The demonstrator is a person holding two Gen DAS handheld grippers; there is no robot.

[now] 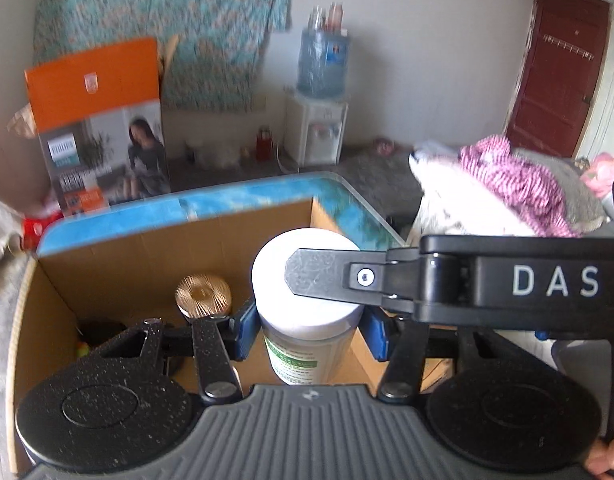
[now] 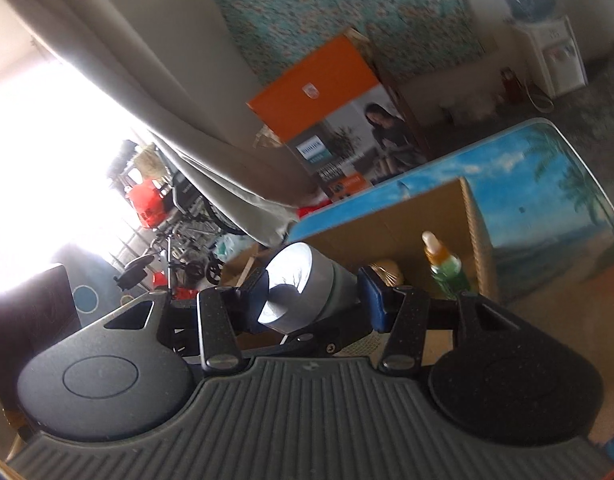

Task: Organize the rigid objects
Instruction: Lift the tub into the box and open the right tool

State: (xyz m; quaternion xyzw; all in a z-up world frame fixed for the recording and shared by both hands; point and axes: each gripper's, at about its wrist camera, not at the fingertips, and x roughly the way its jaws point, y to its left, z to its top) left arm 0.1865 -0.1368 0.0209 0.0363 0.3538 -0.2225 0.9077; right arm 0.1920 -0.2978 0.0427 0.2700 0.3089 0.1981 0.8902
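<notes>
My left wrist view is smeared with blur, and the box (image 1: 107, 280) is cut off at the left edge, its dark corner items too murky to name. A gold cap (image 1: 203, 290) pokes up behind my left finger. My left gripper (image 1: 309, 332) is pinching the jar (image 1: 307, 320) by its sides, just under the white lid, blue pads (image 1: 245, 330) tight on both flanks; the jar hangs over the open box. The right gripper's finger (image 1: 327, 278) lies across the lid and hides part of it.

On the right wrist view, glare washes out the whole left side. My right gripper (image 2: 313, 296) has the jar (image 2: 299, 292) between its blue pads (image 2: 373, 298), tilted, lid face toward the lens; whether those pads really press on it I cannot tell, the left one sits in shadow. Beyond it a dropper bottle (image 2: 443, 264) stands upright in the box (image 2: 387, 216), its base hidden. The table (image 2: 547, 184) runs off to the right.
</notes>
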